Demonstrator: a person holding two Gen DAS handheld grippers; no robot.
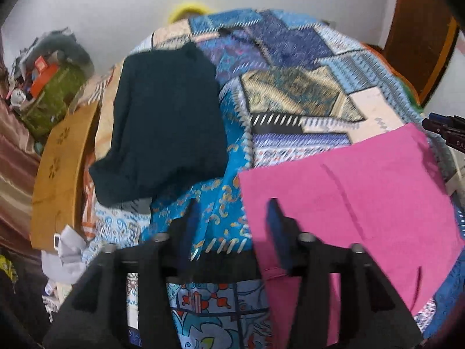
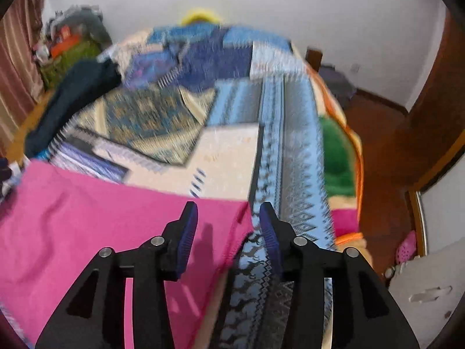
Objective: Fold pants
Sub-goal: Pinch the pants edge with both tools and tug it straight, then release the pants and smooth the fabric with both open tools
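Left wrist view: our left gripper (image 1: 234, 212) hangs open, empty, over the left edge of the pink pants (image 1: 348, 192) folded on the bed (image 1: 290, 93); we should re-grip there squarely

Right wrist view: our right gripper (image 2: 228, 221) gapes empty over their right corner

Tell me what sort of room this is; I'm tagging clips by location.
Probably a bedroom: a bed under a patchwork bedspread, pink pants and a dark garment laid on it, a wooden door beyond.
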